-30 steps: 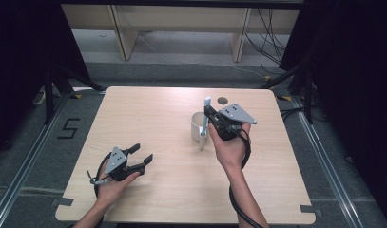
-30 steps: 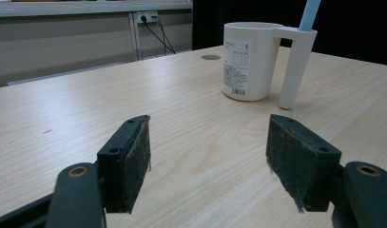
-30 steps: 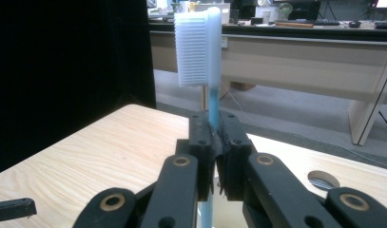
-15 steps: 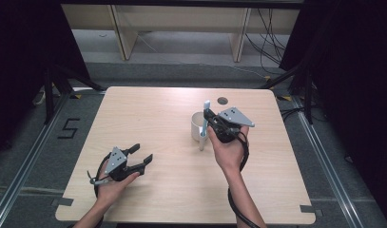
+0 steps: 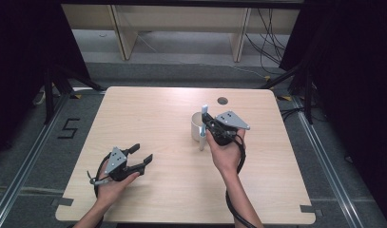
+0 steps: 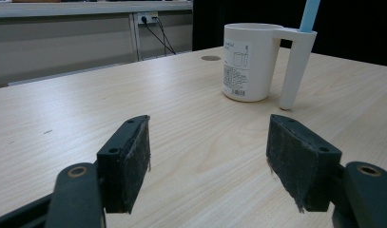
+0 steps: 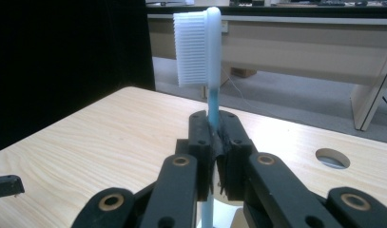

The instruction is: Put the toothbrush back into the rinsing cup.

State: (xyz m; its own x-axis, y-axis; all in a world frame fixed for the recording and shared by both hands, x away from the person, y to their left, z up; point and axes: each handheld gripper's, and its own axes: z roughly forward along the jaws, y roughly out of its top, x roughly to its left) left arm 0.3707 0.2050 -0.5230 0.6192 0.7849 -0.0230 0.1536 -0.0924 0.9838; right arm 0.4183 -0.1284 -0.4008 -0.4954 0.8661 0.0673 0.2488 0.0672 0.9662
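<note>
From the high view we see a light wooden counter [image 5: 148, 118] with a round hole [image 5: 222, 100] near its far edge. A white cup [image 5: 197, 126] stands right of the counter's middle, toward the far edge. Just beside it, on the side toward the right edge, the right tongs [image 5: 204, 127] are held in the person's right hand [image 5: 225, 152] and pinch a toothbrush [image 5: 203, 124] that stands upright, its head up and its lower end close to the counter beside the cup. Near the near left corner, the left tongs [image 5: 140, 153] lie low in the left hand [image 5: 112, 183], spread wide with nothing between them, well apart from the cup.

In the left gripper view we look between the two spread pads [image 6: 138, 161] of the left tongs [image 6: 208, 159] at bare counter [image 6: 86, 114]. Farther on stands the cup [image 6: 248, 59], with a printed label and a long straight handle reaching down to the counter; a pale blue shaft [image 6: 309, 14] rises behind the handle.

In the right gripper view the right tongs [image 7: 215, 142] are pressed together on the blue shaft of the toothbrush [image 7: 208, 57], whose white bristled head stands above them, bristles to the left. The hole [image 7: 332, 157] shows at the right.
</note>
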